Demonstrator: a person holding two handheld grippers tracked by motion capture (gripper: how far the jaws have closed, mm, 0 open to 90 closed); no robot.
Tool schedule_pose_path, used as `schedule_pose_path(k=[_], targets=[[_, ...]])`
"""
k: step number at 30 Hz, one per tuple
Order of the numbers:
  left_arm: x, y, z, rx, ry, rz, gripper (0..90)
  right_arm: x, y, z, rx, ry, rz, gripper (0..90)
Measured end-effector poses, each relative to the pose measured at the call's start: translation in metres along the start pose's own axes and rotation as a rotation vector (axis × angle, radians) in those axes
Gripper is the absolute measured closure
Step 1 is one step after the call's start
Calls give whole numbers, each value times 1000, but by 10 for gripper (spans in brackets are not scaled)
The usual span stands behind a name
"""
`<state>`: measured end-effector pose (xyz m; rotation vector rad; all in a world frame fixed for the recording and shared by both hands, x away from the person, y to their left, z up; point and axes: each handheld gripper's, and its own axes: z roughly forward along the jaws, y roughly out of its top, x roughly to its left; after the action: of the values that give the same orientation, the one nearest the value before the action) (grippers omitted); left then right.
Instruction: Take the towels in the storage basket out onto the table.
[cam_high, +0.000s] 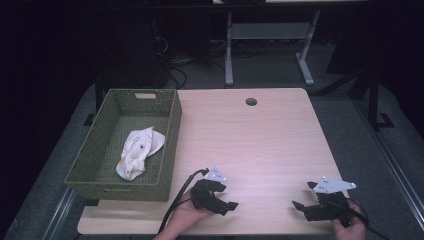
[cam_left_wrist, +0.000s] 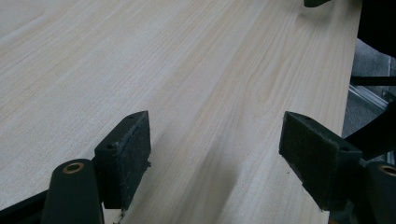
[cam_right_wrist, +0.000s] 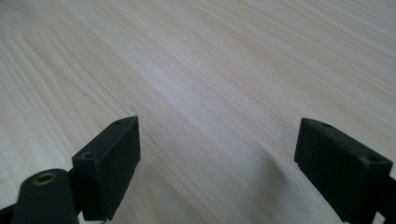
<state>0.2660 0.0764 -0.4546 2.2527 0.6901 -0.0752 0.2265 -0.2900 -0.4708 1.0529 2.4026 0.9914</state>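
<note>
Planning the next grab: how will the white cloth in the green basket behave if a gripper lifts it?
The white cloth lies crumpled and folded in the green basket, so it is probably limp and would droop from one pinch. It looks thin, likely light. It should neither roll nor break.

In the high view we lose both of the person's hands at the bottom edge, so the left hand and the right hand show in part. The pale cloth in the green basket carries small marks too tiny to read. In the left gripper view a dark shape is cut off at the top edge beyond the worktop; we cannot tell what it is.
</note>
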Motion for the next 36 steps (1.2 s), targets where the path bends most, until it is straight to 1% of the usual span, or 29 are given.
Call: schedule_pose_path(k=[3, 6, 8, 9, 11, 14, 16, 18, 20, 21, 22, 24, 25, 27, 29, 31, 33, 35, 36], targets=[[0, 0, 0, 6, 1, 5, 247, 0, 0, 0, -4, 1, 4, 140], [-1, 1, -1, -1, 5, 5, 247, 1, 0, 0, -3, 3, 2, 140], [0, 1, -2, 6, 10, 15, 247, 1, 0, 0, -2, 4, 1, 140], [0, 1, -2, 2, 10, 9, 247, 1, 1, 0, -1, 4, 2, 140], [0, 1, -2, -2, 10, 9, 247, 2, 1, 0, 0, 5, 2, 140], [0, 3, -5, -3, 23, 24, 247, 3, 1, 0, 1, 5, -2, 140], [0, 3, -7, -14, 34, 22, 247, 3, 1, 1, 3, 3, -5, 140], [1, 4, -9, -18, 34, 18, 247, 3, 1, 1, 2, 2, -2, 140], [1, 5, -11, -15, 38, 27, 247, 2, 0, 1, 3, 4, 6, 140], [2, 6, -11, -26, 36, 20, 247, 2, 0, 0, 0, 5, 5, 140], [2, 7, -13, -23, 31, 15, 247, 2, 0, 0, -1, 5, 5, 140], [2, 9, -15, -10, 39, 35, 247, 2, 0, 0, 0, 5, 5, 140], [1, 10, -16, -22, 38, 24, 247, 2, 0, 0, -2, 5, 2, 140], [1, 13, -18, -21, 33, 32, 246, 3, 0, 1, 7, 5, 5, 140], [2, 17, -22, -19, 31, 42, 246, 3, 0, 3, 13, 4, -2, 140], [2, 21, -25, -16, 29, 48, 245, 4, 1, 2, 11, 4, -3, 140], [2, 24, -29, -21, 29, 38, 245, 4, 1, 2, 12, 4, -1, 140], [3, 30, -34, -24, 30, 44, 245, 4, 0, 2, 15, 1, -1, 140], [3, 30, -34, -24, 30, 44, 244, 4, 0, 2, 15, 1, -1, 140]])
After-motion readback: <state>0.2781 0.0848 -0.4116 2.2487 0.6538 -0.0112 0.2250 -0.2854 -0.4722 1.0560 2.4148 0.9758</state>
